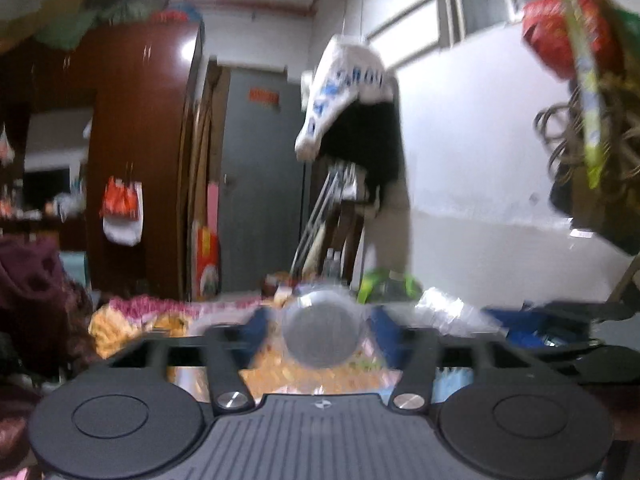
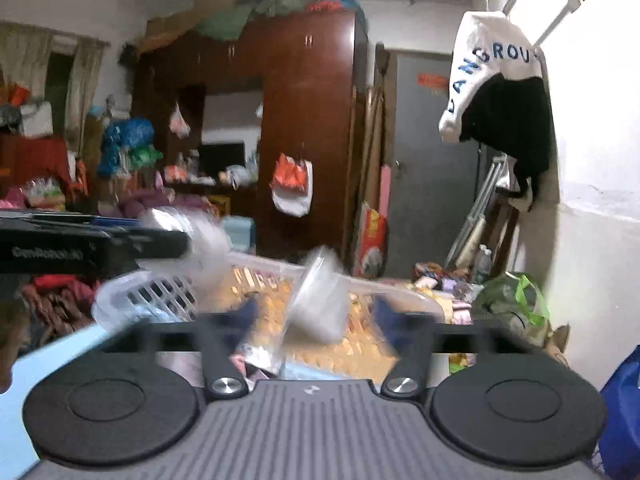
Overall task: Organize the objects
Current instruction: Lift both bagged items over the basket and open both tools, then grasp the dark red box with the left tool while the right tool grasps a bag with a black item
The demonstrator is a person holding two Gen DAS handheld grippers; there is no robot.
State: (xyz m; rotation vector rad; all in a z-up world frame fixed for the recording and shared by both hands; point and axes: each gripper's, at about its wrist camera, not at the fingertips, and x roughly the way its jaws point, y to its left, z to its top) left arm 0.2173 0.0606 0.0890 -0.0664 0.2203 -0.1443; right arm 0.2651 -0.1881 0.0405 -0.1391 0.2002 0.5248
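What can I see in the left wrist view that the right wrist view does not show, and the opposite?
Only the left wrist view shows the red bag hanging at upper right, and a clear cup seen base-first between the left gripper fingers. Only the right wrist view shows the white basket, the curtains, and a tilted clear cup at the right gripper. Both show the wardrobe, grey door and white garment.
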